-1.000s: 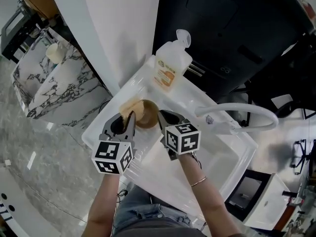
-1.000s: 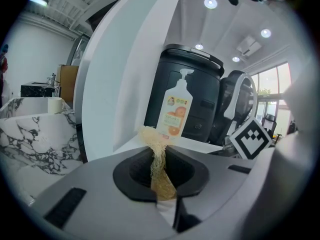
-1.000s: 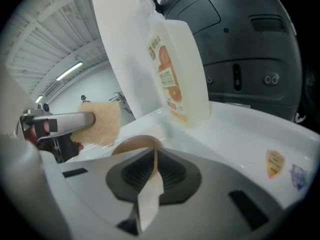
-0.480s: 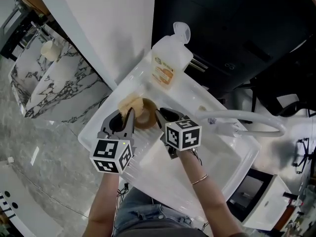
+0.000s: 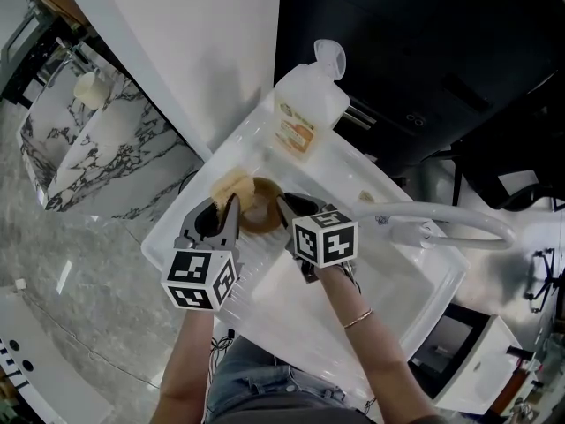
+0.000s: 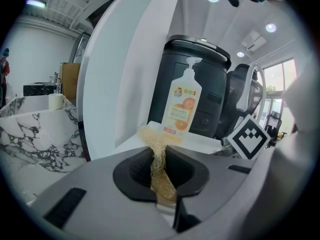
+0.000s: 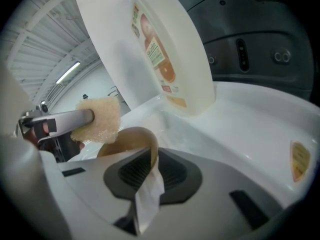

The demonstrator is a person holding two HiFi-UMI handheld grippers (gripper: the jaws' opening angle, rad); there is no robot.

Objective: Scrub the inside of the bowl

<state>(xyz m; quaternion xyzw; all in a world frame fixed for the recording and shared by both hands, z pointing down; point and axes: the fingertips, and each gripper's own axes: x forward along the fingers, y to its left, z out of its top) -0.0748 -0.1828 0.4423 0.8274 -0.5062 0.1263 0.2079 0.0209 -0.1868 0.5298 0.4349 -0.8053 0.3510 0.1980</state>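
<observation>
Over the white sink (image 5: 291,300), the right gripper (image 5: 284,204) closes its fingers on the brown bowl (image 5: 262,205) at the rim, likely steadying it. The left gripper (image 5: 231,205) clamps a loofah sponge (image 5: 231,185) just beside the bowl's edge, apparently ready to scrub inside.

Kitchen: white sink (image 5: 393,283), soap bottle (image 5: 303,115)

Part of bowl (image 5: 263,207) hidden behind sponge (image 5: 229,186), soap bottle (image 7: 170,49) pump cut off at top

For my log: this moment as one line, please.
left gripper shut on sponge | right gripper shut on bowl | at sink
</observation>
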